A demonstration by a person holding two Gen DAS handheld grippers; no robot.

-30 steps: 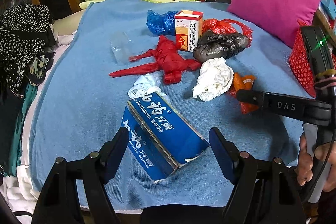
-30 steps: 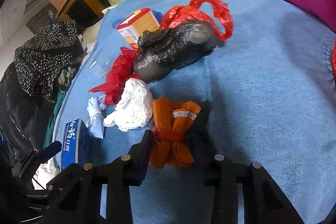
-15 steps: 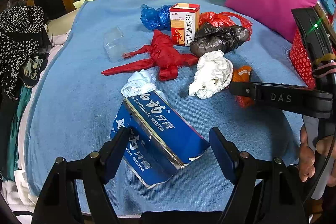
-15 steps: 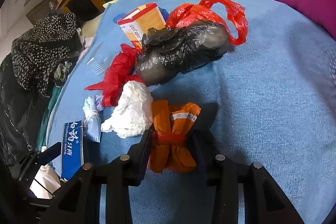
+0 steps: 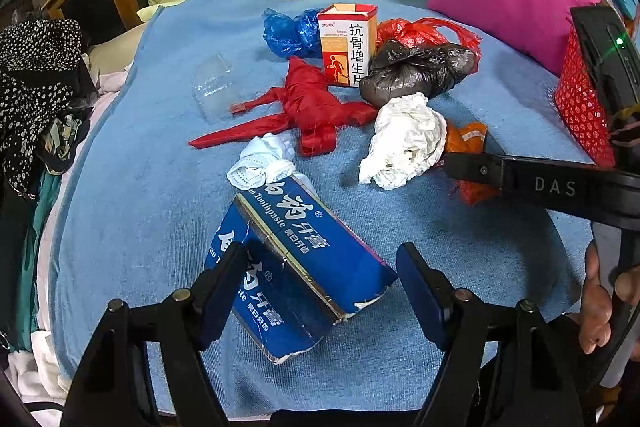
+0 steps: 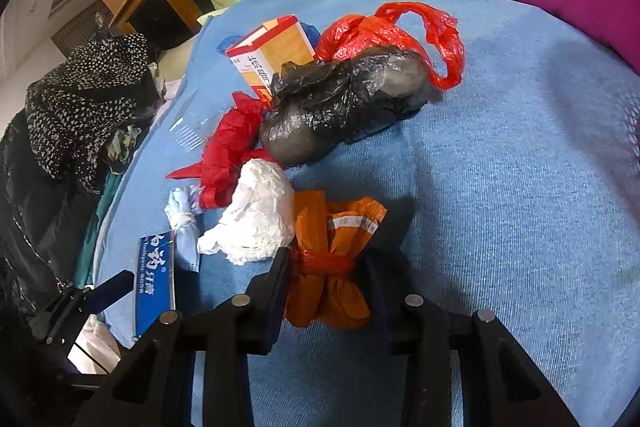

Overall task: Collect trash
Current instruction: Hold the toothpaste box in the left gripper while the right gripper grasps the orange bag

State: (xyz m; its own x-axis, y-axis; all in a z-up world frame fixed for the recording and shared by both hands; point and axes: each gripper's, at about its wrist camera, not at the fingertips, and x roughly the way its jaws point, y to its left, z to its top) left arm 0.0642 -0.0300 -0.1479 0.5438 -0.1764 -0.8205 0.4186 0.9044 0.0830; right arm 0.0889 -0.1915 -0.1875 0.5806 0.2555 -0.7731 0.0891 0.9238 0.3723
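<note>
A blue toothpaste box lies tilted on the blue blanket, between the fingers of my left gripper. Those jaws are closing: the left pad touches the box, while a gap remains at the right pad. My right gripper is closing on an orange plastic bag tied with a red band, and both pads press its waist. From the left wrist view, one right finger crosses in front of that orange bag. The toothpaste box appears again at the lower left of the right wrist view.
More litter lies beyond: crumpled white paper, a black bag, red plastic, an orange medicine box, a blue bag, a balled face mask. A red mesh basket stands right, clothes are heaped left.
The right jaws have drawn in onto the orange bag's tied waist. The left gripper has crept slightly forward over the toothpaste box, and its jaws have narrowed a little.
</note>
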